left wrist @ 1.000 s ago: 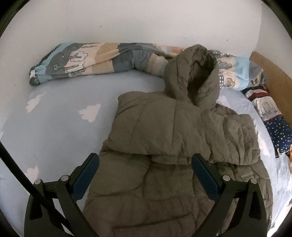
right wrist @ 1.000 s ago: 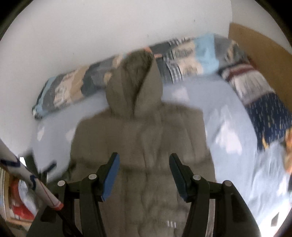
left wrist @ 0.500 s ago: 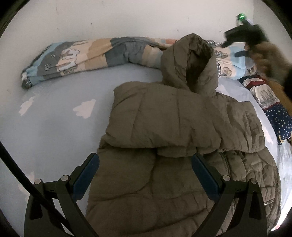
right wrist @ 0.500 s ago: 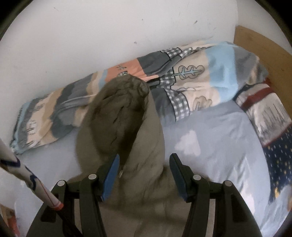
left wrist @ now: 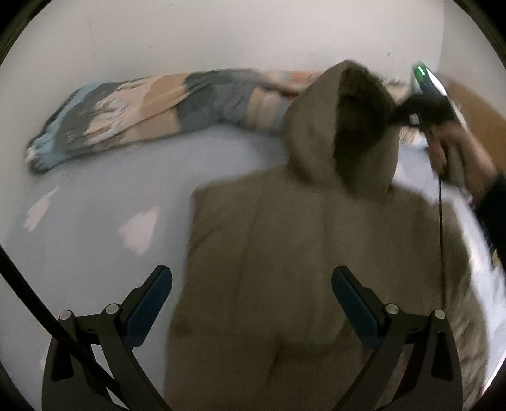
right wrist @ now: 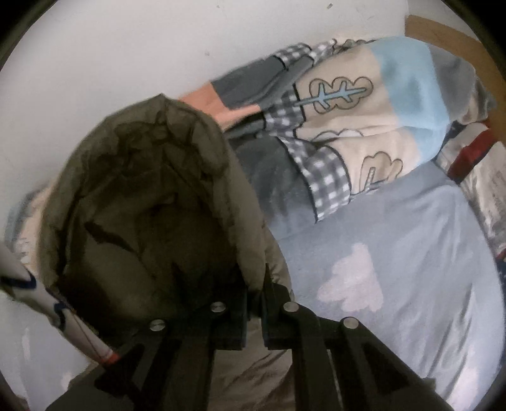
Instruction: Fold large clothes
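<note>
An olive hooded padded jacket [left wrist: 284, 253] lies on the pale blue bed sheet [left wrist: 95, 205], sleeves folded in, its hood [left wrist: 316, 132] towards the wall. My left gripper [left wrist: 253, 284] hovers open over the jacket's body, with nothing between its blue pads. In the right wrist view my right gripper [right wrist: 254, 297] is closing tight onto the hood's [right wrist: 142, 189] right rim, and the pads press on the fabric. The left wrist view shows that right gripper [left wrist: 401, 110] at the hood's edge, held by a hand [left wrist: 452, 151].
A rolled patterned blanket [left wrist: 158, 107] lies along the white wall behind the hood, seen also in the right wrist view as a blanket [right wrist: 363, 110]. A wooden headboard [right wrist: 442, 28] and a patterned pillow [right wrist: 474, 164] are at the right. The sheet [right wrist: 395, 253] beside the hood is bare.
My right gripper came down onto the hood and went from open to shut on its rim. The left gripper slid towards the hood, staying open.
</note>
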The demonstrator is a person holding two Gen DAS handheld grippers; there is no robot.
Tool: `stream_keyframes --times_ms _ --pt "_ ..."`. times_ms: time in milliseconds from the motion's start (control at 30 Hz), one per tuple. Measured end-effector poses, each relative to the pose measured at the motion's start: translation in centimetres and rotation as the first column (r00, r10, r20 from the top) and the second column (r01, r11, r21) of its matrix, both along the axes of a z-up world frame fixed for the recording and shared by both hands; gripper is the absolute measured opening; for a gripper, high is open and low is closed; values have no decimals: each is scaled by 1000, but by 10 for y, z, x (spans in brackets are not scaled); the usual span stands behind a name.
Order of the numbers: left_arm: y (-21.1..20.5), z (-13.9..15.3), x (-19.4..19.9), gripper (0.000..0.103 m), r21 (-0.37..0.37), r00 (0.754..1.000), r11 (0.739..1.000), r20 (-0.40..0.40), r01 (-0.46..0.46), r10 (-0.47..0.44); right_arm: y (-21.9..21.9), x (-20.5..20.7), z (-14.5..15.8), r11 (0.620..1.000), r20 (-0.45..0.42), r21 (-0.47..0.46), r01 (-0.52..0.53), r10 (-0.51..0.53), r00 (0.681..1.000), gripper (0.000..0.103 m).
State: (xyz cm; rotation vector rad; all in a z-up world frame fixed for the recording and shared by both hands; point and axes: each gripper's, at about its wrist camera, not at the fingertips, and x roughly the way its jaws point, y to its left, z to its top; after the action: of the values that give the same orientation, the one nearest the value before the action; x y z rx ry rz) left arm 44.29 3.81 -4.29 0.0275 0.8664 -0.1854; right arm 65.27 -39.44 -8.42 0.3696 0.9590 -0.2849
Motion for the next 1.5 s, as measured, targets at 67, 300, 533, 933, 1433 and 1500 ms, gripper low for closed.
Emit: stream_keyframes --times_ms 67,300,533,933,1433,1500 --pt "-16 14 37 101 7 998 1000 60 14 -14 -1 -17 10 1000 27 -9 -17 17 999 7" --pt "-76 43 125 101 158 980 985 174 71 -98 0 -58 31 994 43 -21 -111 112 993 7" --pt "-95 71 147 101 184 956 978 255 102 -148 14 -96 46 977 79 -44 -210 213 974 7" --pt "-94 77 57 18 61 942 975 251 214 -223 26 -227 61 951 129 -25 -308 309 942 7" --pt "-40 -61 -122 49 -60 961 997 -268 52 -67 68 -323 -23 962 -102 -14 -274 271 957 34" --pt "-33 -43 -131 50 -66 972 997 -225 50 -64 70 -340 -11 960 -100 -29 -278 274 956 57"
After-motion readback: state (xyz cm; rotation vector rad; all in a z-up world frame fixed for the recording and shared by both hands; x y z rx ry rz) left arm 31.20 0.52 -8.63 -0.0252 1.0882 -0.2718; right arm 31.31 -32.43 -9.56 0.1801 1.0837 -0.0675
